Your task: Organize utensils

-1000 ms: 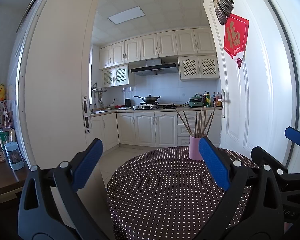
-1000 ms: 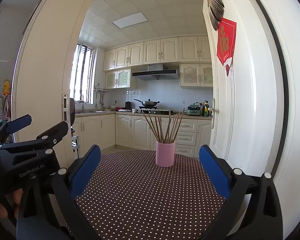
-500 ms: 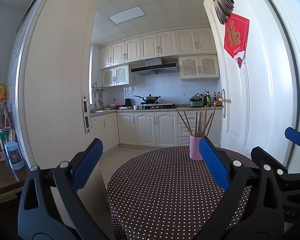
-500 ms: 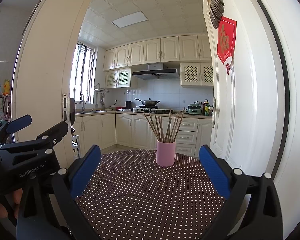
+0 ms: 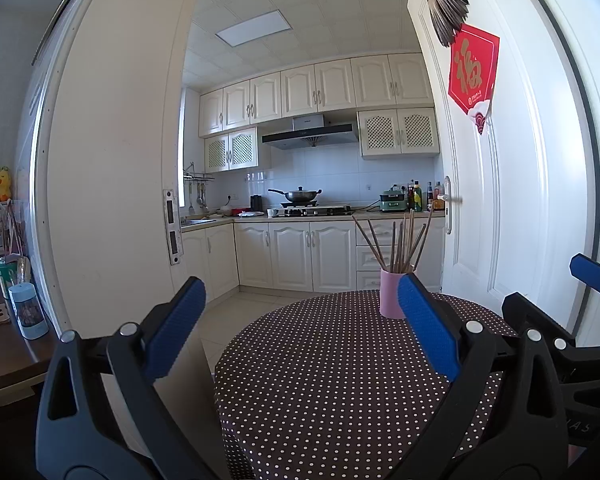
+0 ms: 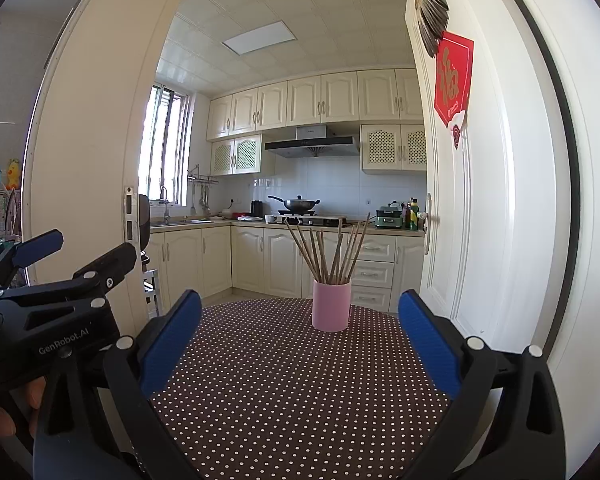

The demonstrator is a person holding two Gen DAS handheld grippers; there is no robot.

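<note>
Nearest us, the left gripper (image 5: pixel 300 332) and right gripper (image 6: pixel 300 344) both gape wide, holding nothing, above the dotted tablecloth (image 6: pixel 284 380). Farther on stands the pink cup (image 6: pixel 331 306), upright near the table's far edge, brown chopsticks (image 6: pixel 332 252) fanning out. Nothing has shifted since earlier.

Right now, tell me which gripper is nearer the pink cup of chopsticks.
Right, slightly. The right gripper faces the pink cup head-on across the table; from the left gripper the cup sits right of centre. Both open.
</note>
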